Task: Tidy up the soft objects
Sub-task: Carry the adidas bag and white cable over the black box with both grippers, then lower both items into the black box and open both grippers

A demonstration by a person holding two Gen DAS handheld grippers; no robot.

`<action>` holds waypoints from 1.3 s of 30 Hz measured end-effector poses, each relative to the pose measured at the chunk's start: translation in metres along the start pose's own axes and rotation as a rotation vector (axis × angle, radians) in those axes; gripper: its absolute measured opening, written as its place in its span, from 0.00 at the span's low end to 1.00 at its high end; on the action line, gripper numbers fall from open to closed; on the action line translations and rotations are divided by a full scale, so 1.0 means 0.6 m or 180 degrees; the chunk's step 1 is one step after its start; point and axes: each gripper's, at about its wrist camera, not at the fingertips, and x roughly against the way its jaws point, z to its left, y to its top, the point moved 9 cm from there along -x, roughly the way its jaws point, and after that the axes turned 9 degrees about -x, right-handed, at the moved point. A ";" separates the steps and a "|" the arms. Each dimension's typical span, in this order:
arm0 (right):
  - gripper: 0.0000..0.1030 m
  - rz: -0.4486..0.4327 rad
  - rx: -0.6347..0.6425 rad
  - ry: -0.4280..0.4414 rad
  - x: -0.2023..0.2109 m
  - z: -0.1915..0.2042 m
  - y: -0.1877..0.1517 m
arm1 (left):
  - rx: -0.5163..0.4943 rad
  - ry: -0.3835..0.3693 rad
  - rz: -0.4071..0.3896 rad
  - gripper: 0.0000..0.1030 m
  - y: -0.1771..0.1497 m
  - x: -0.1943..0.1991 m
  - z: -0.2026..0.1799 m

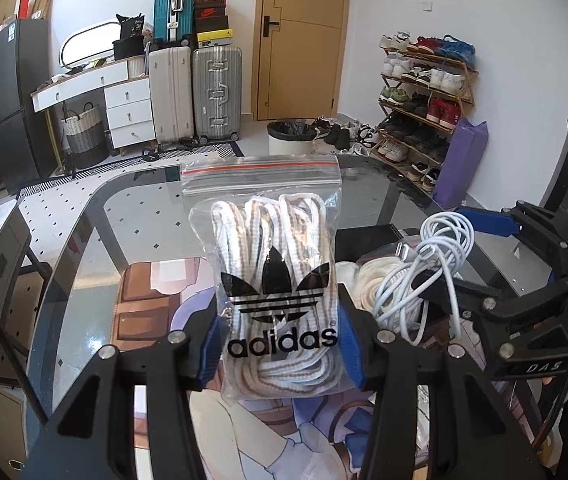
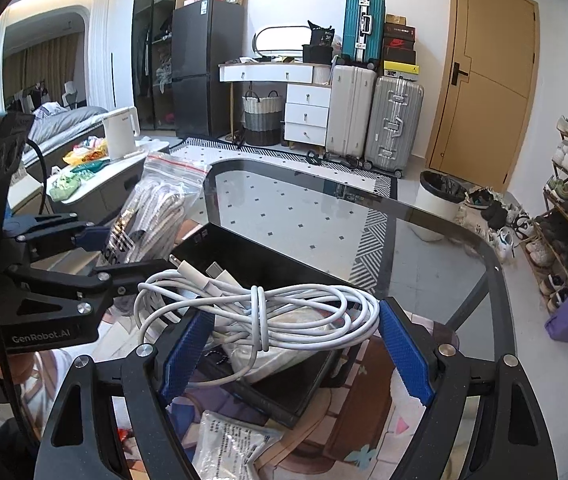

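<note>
Left jaws: the left gripper [image 1: 279, 344] has its blue pads pinching the lower part of a clear zip bag of shoelaces [image 1: 271, 264], one pad on each side of the printed logo.
Bag of shoelaces: upright and lifted off the desk, red zip strip at the top.
Right jaws: the right gripper [image 2: 296, 344] stands wide, its blue pads closed on a coiled white cable [image 2: 259, 316]; the loops span from pad to pad and some hang out to the left.
Cable: held above a black box [image 2: 267, 264] on the desk.
Below the cable: a cream soft item [image 2: 284, 348] lies on the box.
Desk: glass top [image 2: 364, 236] with a printed mat [image 2: 364, 432] on its near side; a white packet [image 2: 231, 444] lies on the mat.
</note>
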 end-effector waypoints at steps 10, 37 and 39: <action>0.82 0.0072 0.0068 -0.0103 -0.045 0.004 0.007 | -0.0002 0.0042 0.0097 0.47 0.002 -0.023 -0.004; 0.82 0.0244 0.0440 -0.0531 -0.133 -0.008 0.000 | -0.0044 0.0066 0.0197 0.47 0.000 -0.056 -0.001; 0.82 0.0250 0.0437 -0.0525 -0.137 -0.011 0.000 | -0.0042 0.0067 0.0196 0.47 0.000 -0.056 -0.001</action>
